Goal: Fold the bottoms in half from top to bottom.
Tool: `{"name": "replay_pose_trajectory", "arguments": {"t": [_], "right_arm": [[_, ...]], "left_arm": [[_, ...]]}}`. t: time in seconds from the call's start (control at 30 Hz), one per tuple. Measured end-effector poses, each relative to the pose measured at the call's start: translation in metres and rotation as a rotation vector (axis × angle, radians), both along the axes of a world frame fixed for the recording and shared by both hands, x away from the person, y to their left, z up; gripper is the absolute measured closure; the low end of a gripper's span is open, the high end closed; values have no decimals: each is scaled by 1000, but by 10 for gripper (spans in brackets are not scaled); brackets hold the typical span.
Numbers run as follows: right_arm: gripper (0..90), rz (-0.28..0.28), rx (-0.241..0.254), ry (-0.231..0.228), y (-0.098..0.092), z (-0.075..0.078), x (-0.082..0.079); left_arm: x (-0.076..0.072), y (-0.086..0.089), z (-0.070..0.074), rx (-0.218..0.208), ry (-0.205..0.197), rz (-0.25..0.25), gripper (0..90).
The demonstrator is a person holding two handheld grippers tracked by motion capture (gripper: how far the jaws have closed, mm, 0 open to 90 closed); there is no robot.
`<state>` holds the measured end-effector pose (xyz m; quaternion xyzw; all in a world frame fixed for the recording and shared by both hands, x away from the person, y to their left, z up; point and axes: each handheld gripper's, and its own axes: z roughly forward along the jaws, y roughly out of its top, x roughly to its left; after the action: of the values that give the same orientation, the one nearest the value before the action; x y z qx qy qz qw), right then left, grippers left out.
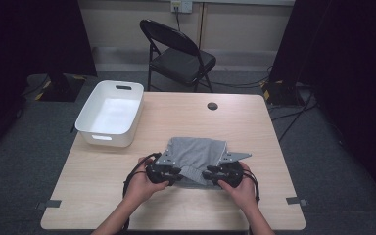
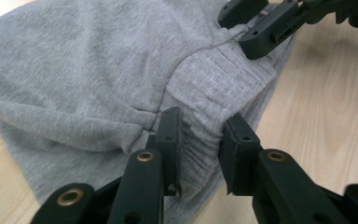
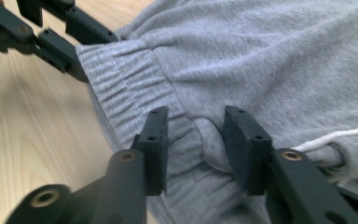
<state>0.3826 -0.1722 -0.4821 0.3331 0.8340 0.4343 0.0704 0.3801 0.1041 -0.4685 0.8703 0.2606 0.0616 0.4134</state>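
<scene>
A grey sweat garment (image 1: 198, 152) lies folded on the wooden table (image 1: 93, 181), near its front edge. My left gripper (image 1: 178, 172) and right gripper (image 1: 209, 174) meet at its near edge, jaws pointing toward each other. In the left gripper view, the left gripper (image 2: 200, 135) is shut on the bunched ribbed waistband (image 2: 214, 88), with the right gripper's jaws at top right. In the right gripper view, the right gripper (image 3: 193, 135) pinches a fold of the same grey garment (image 3: 284, 56) beside a white drawstring (image 3: 335, 135).
A white plastic tub (image 1: 105, 137) stands at the table's far left corner. A round black cable hole (image 1: 212, 105) sits near the far edge. A black folding chair (image 1: 178, 54) stands beyond the table. Tape marks (image 1: 53, 203) flag the front corners.
</scene>
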Motion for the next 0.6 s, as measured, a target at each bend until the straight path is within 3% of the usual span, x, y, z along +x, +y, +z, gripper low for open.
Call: {"name": "replay_pose_trajectory", "arguments": {"t": [0.07, 0.2, 0.3, 0.37, 0.47, 0.6], "right_arm": [[669, 1, -7, 2, -1, 0, -1], [686, -12, 21, 11, -6, -4, -1], [695, -12, 24, 5, -7, -6, -2], [700, -9, 22, 5, -7, -6, -2], [707, -7, 18, 7, -7, -6, -2], [720, -8, 27, 13, -10, -7, -2]], "left_arm": [[0, 2, 1, -19, 8, 7, 623], [2, 14, 6, -65, 16, 69, 481], [1, 23, 10, -74, 7, 118, 483], [4, 29, 11, -75, -18, 148, 444], [12, 38, 5, -76, -20, 201, 375], [17, 42, -1, -75, -11, 221, 363]]}}
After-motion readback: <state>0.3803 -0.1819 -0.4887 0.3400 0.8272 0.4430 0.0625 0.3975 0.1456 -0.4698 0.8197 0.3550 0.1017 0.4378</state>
